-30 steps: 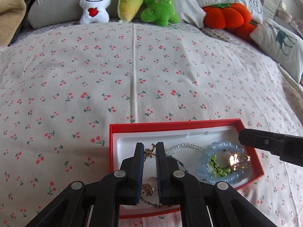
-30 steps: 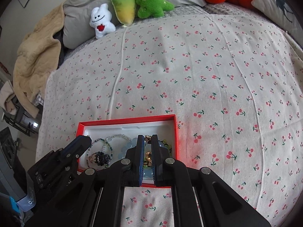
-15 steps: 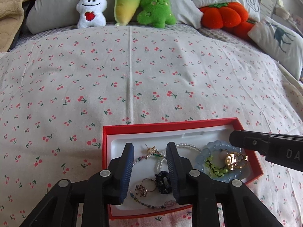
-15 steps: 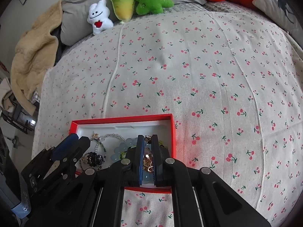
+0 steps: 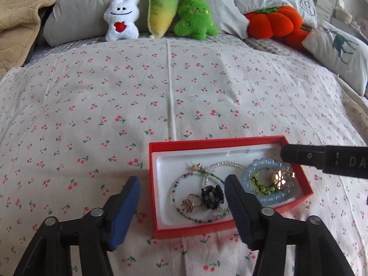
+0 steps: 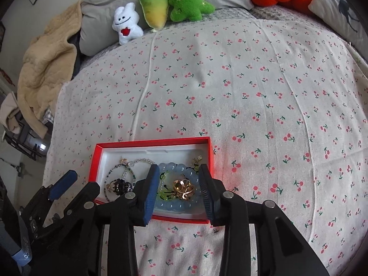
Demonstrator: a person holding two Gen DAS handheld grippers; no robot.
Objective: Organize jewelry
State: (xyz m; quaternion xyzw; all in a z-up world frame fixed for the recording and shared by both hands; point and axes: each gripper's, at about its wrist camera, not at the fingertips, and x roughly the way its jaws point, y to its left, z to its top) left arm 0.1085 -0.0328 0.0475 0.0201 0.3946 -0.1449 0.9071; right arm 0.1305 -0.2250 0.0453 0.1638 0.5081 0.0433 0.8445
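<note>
A red box (image 5: 216, 143) with a white liner lies on the cherry-print bedspread. In it are a blue bead bracelet (image 5: 273, 199), a gold flower ornament (image 5: 283, 179) resting on that bracelet, a black hair clip (image 5: 212, 195), a thin beaded necklace (image 5: 177, 185) and a small ring (image 5: 191, 203). My left gripper (image 5: 181, 180) hovers over the box's left end with its jaws opening and nothing pressed between them. Over the right end of the box (image 6: 151, 143), my right gripper (image 6: 179, 169) is also opening. The gold ornament (image 6: 182, 188) lies loose below its pads.
Three plush toys (image 5: 161, 11) and grey pillows line the far edge of the bed, with an orange pumpkin cushion (image 5: 273, 21) at the right. A beige blanket (image 6: 46, 69) hangs off the left side. The right gripper's finger (image 5: 322, 161) reaches over the box's far right corner.
Both grippers were shut inside the box. The left one has spread wide and drawn back a little, uncovering the necklace, ring and clip. The right one has parted around the gold ornament.
</note>
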